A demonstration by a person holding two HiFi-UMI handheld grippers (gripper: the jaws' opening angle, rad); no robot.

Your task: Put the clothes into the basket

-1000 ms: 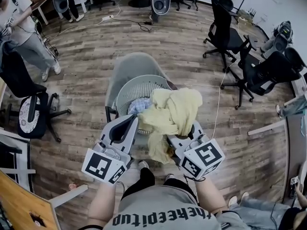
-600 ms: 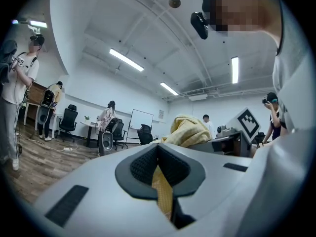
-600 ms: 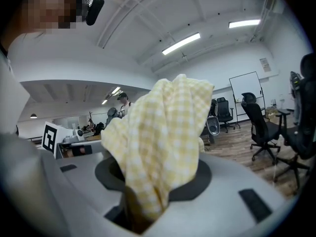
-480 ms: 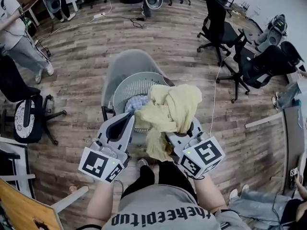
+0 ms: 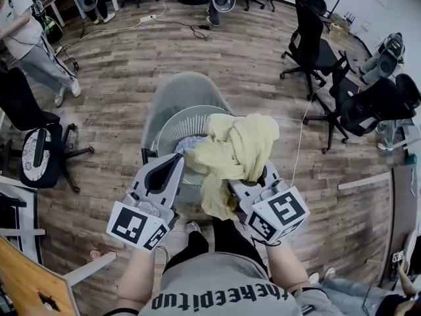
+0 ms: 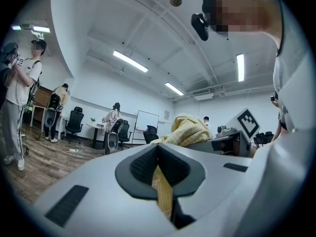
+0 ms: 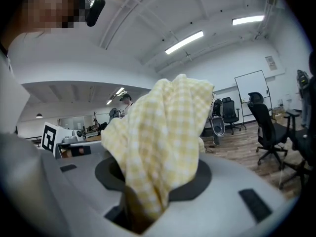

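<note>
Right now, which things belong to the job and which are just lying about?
Job: yellow cloth, held by the left gripper and right gripper; basket; blue cloth inside it.
Lying about: grey chair under the basket; black chairs; floor cable.

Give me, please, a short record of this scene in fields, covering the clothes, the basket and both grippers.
garment: yellow checked cloth, bunched, held up between both grippers
left gripper: shut on a thin edge of the cloth
right gripper: shut on a thick bunch of it
basket: pale, slatted, sitting on a grey chair; in the head view the cloth overlaps its right side
already in basket: blue checked piece
status: yellow cloth not yet released into the basket
</note>
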